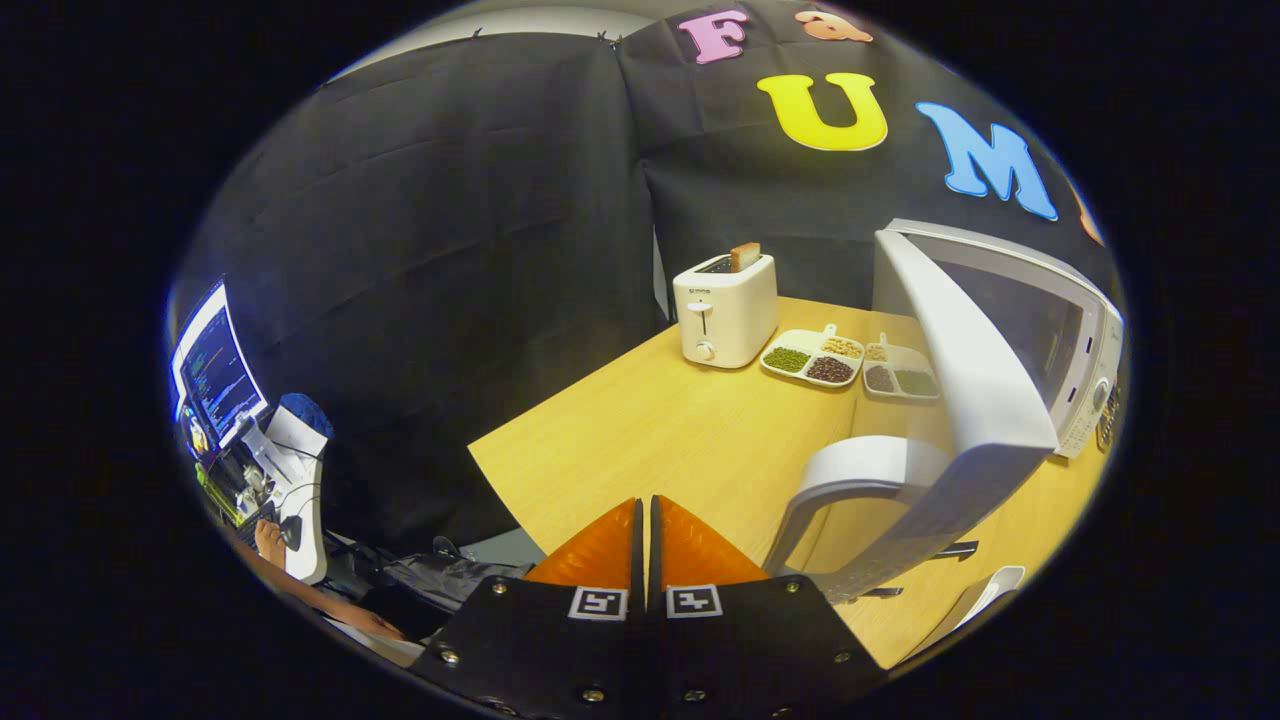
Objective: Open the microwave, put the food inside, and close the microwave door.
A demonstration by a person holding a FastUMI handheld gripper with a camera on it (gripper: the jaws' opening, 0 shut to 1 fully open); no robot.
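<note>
A white microwave (1060,340) stands on the wooden table (660,430) to the right of my fingers. Its door (960,370) is swung open toward me, with the curved white handle (850,480) just ahead and to the right of my fingertips. The inside of the oven is hidden by the door. My gripper (644,505) is shut, its two fingers pressed together with nothing between them, over the table's near edge. A white divided tray of beans and grains (813,357) lies beyond my fingers, and a second such tray (900,375) sits beside it, close to the microwave.
A white toaster (724,310) with a slice of bread (745,256) sticking up stands at the table's back, left of the trays. Left of the table, lower down, a monitor (215,365) and desk clutter sit by a person's arm (300,575).
</note>
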